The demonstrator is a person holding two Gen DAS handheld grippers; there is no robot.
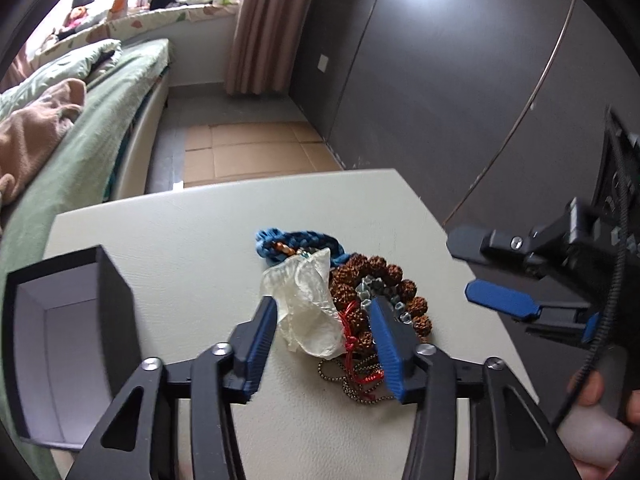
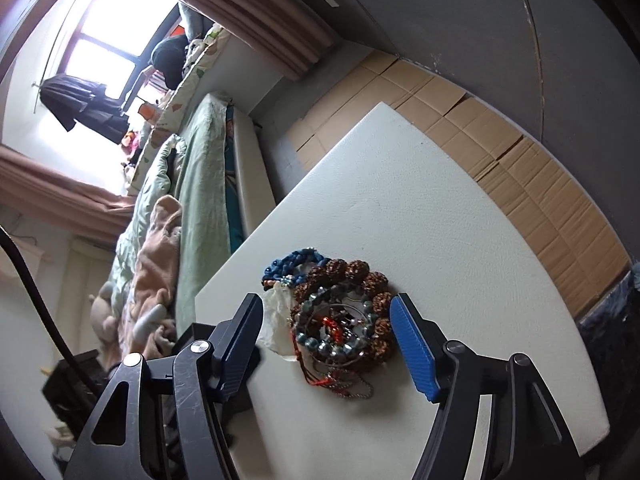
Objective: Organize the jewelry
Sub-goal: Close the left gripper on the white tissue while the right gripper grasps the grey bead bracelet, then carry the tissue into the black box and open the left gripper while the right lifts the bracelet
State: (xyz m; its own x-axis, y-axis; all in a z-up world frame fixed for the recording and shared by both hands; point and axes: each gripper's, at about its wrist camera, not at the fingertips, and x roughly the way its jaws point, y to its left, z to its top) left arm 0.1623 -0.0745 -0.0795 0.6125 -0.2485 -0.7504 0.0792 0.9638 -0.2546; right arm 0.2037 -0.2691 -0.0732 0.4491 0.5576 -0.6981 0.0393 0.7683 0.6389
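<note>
My left claw [image 1: 324, 320] hangs half-open over the jewelry pile [image 1: 360, 304], nearer than my right claw [image 2: 326, 320], also open; neither seems to grip anything.

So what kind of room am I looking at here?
Most likely a bedroom: a bed with green bedding, curtains by a window, and a white table alongside.

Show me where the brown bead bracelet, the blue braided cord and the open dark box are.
brown bead bracelet [image 2: 370, 280], right wrist view, far bead.
blue braided cord [image 1: 276, 242], left wrist view, braided loop.
open dark box [image 1: 116, 280], left wrist view, right outer wall.
</note>
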